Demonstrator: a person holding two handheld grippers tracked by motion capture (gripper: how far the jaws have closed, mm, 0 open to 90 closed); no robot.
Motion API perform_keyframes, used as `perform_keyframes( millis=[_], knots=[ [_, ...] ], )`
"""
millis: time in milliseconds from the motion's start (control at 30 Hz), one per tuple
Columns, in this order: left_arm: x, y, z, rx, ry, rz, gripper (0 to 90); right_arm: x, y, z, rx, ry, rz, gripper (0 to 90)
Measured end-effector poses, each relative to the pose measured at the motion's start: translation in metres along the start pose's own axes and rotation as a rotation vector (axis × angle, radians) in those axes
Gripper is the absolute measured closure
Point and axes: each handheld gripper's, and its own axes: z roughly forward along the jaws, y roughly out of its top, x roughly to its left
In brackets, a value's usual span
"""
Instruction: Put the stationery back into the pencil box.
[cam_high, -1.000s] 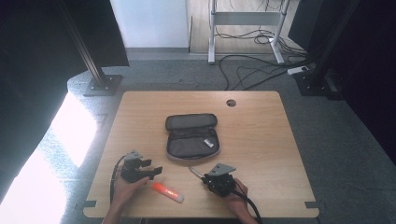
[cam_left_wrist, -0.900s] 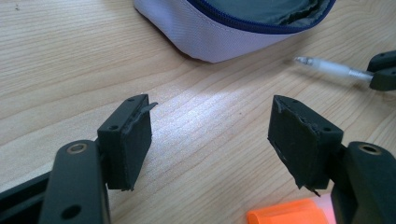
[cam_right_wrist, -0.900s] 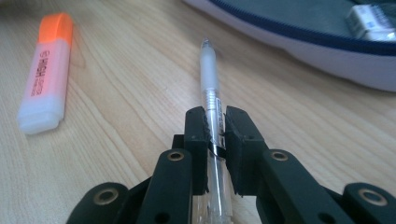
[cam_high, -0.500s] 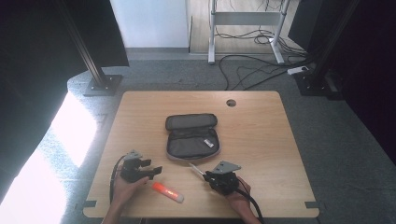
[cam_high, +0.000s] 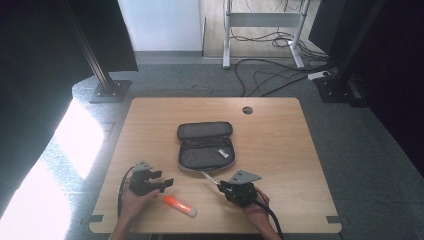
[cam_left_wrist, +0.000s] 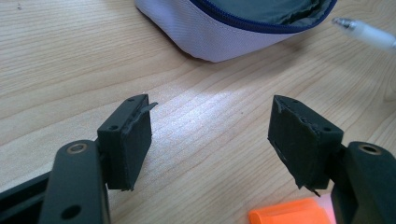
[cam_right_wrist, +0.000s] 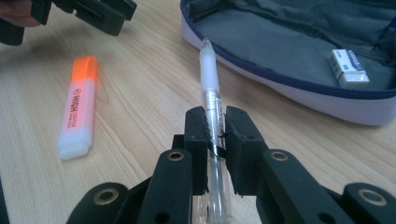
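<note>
Right gripper (cam_right_wrist: 215, 133) is clamped on a clear pen (cam_right_wrist: 211, 88), whose tip points toward the near rim of the open pencil case (cam_right_wrist: 299, 46) and stops just short of it. Left gripper (cam_left_wrist: 212, 140) stands with its jaws wide apart and nothing between them, low over the table (cam_high: 280, 135) in front of the pencil case. An orange highlighter (cam_right_wrist: 79, 105) lies flat on the wood, left of the pencil case's near edge, between the two grippers. Inside the pencil case rests a white eraser (cam_right_wrist: 349, 62).

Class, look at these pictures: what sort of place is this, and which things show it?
Probably a lab or studio set up for recording. A bare wooden table stands on grey carpet, black metal stands flank it, and loose cables trail across the floor behind.
</note>
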Motion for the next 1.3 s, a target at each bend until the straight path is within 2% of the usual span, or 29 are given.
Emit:
perform_keyframes(
  millis=[300, 767, 1300],
  knots=[
    [0.0, 0.0, 0.0, 0.002, 0.002, 0.002, 30.6, -0.004, 0.01, -0.002, -0.026, -0.002, -0.001, 78.5],
    [0.0, -0.003, 0.0, 0.008, 0.012, -0.002, 30.6, -0.004, 0.023, -0.001, -0.05, 0.004, -0.02, 78.4],
    [0.003, -0.005, 0.0, 0.01, 0.009, -0.017, 30.6, -0.016, 0.039, 0.006, -0.064, -0.01, -0.021, 78.4]
  ],
)
